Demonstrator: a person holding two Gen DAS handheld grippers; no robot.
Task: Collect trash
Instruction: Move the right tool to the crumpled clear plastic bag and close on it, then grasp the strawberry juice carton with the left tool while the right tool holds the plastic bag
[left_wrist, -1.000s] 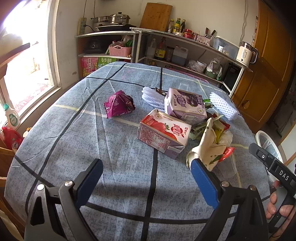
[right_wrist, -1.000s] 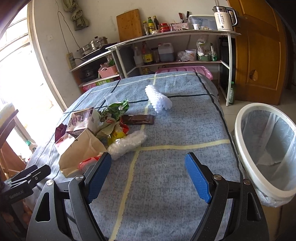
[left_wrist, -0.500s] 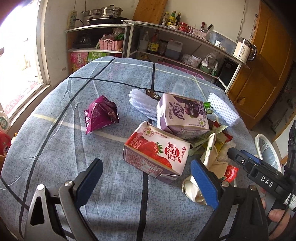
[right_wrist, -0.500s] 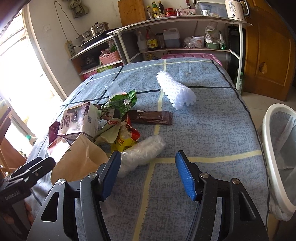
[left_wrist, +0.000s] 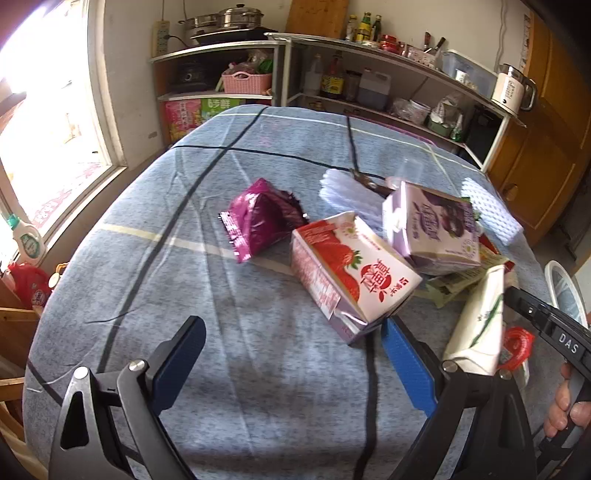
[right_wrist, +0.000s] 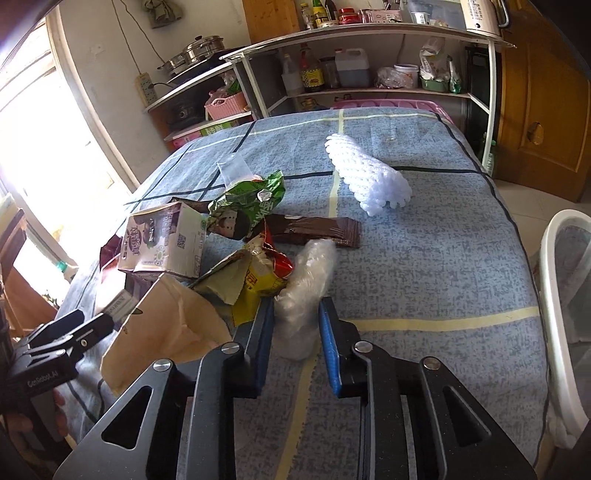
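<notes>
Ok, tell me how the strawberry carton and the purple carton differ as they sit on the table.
The strawberry carton is red and white with strawberry pictures; the purple carton is lilac with dark fruit on it. The strawberry carton lies nearer the left gripper, directly on the table; the purple carton sits farther back, propped on other wrappers. Both are milk-style boxes lying on their sides, untouched by either gripper.

The trash bin (right_wrist: 554, 295) is cut off by the frame; its contents perhaps nil.

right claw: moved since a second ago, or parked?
Yes. The right claw has advanced toward the trash pile: the yellow stripe on the tablecloth, earlier well ahead of its tips, now lies level with them. Its jaws are closing around the clear plastic bag.
</notes>
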